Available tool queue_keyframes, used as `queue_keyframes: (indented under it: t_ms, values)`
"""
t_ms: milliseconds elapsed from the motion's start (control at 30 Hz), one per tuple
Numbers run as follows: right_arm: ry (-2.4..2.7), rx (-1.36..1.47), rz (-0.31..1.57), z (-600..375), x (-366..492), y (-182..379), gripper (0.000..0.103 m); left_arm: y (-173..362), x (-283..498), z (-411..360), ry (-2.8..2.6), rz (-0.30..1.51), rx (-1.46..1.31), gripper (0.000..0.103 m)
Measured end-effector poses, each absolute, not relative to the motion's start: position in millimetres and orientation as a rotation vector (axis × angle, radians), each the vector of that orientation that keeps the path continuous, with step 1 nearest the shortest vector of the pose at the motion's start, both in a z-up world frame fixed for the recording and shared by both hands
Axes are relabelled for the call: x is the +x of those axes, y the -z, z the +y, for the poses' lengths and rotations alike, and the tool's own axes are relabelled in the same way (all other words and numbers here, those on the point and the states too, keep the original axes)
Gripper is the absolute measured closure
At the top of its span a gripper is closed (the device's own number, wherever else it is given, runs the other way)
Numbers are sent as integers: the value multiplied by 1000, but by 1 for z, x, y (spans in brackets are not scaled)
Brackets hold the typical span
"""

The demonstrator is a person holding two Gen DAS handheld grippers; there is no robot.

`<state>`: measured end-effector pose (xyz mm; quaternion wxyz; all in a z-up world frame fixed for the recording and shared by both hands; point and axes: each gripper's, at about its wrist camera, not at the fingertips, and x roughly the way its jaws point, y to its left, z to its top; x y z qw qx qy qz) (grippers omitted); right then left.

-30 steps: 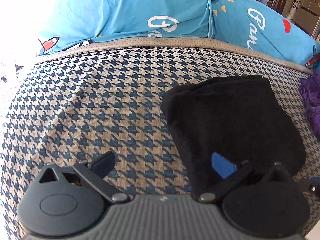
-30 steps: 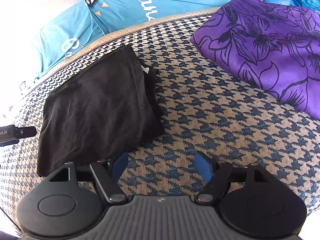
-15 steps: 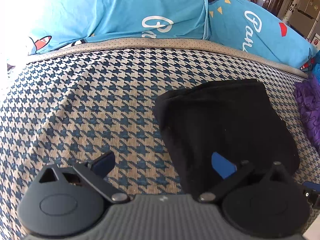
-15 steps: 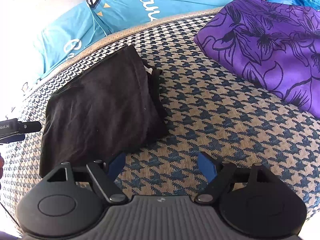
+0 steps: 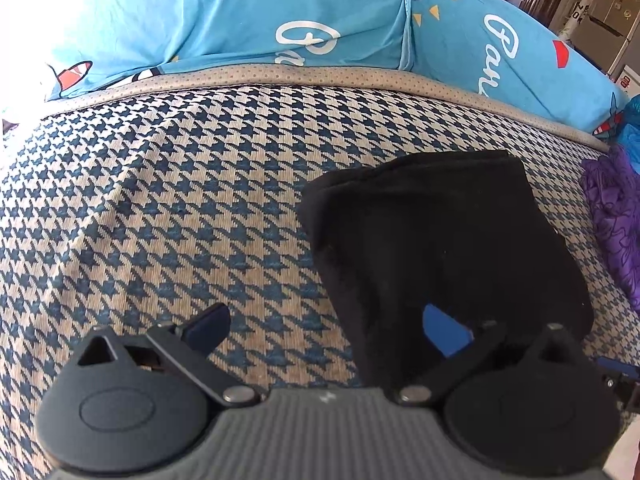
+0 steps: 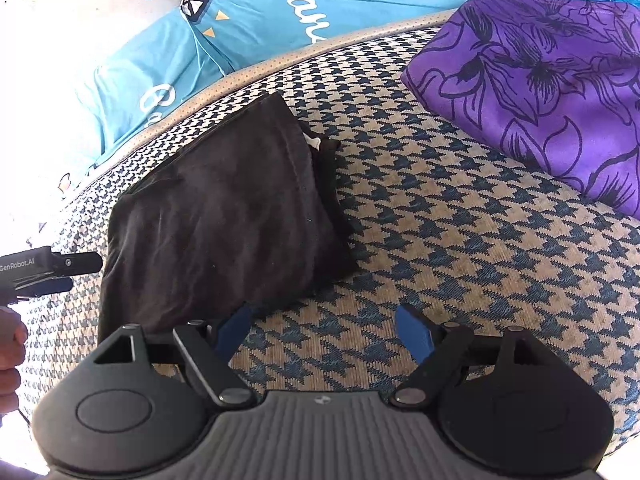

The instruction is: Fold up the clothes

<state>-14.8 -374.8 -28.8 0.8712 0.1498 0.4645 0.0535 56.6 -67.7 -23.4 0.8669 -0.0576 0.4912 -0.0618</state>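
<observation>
A folded black garment [image 5: 440, 240] lies on the houndstooth cushion [image 5: 180, 208]; it also shows in the right wrist view [image 6: 224, 216], with a small white tag at its right edge. My left gripper [image 5: 326, 322] is open and empty, hovering at the garment's near left corner, its right finger over the cloth. My right gripper [image 6: 324, 330] is open and empty, just off the garment's near right corner. The left gripper's body [image 6: 44, 268] shows at the left edge of the right wrist view.
A purple floral garment [image 6: 540, 76] lies at the right of the cushion [image 6: 460, 240], also seen in the left wrist view [image 5: 616, 224]. Blue printed pillows [image 5: 300, 20] line the back. A person's hand [image 6: 10, 352] is at the left edge.
Both grippers have drawn back slightly from the black garment, which lies still. Both stay open.
</observation>
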Motion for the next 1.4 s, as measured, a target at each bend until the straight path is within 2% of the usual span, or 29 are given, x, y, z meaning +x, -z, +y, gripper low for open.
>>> queue_keyframes:
  t_ms: [567,1400]
  values:
    - [-155,496,945,-394,-2,32,24,28,72,-55,189,1041,-206,0]
    - [-254,505,881,-387,33,46,23,48,108,-63,281,1077,-279,0]
